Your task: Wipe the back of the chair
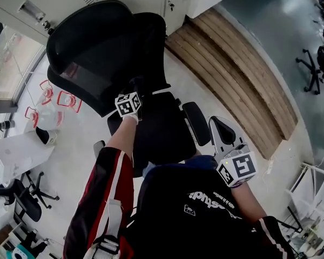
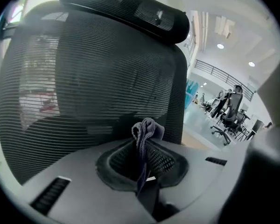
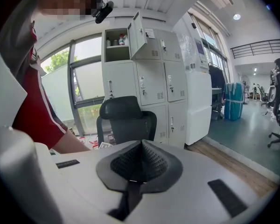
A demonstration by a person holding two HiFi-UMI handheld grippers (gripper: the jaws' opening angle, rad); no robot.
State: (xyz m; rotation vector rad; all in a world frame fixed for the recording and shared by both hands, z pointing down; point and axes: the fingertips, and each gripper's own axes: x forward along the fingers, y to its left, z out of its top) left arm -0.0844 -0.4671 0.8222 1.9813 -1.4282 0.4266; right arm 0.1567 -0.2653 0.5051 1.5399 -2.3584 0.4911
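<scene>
**Cloth at chair back, wipe not yet begun**

Head view: my left gripper (image 1: pixel 128 103) reaches to 12 o'clock, forearm outstretched, towards the chair (image 1: pixel 105 47). The right gripper (image 1: pixel 235 166) sits at 4 o'clock.

Left gripper view: jaws pinch a grey cloth (image 2: pixel 147 129), with the chair's back just beyond. I judge the next move is to press and sweep.

Right gripper view: jaws pressed together, empty.

From the head view, our shirt (image 1: pixel 194 220) covers the near edge of the chair (image 1: pixel 156 134) seat, and the left gripper (image 1: pixel 128 104) shows only its marker cube. The lower end of the cloth (image 2: pixel 147 130) disappears between the jaws.
</scene>
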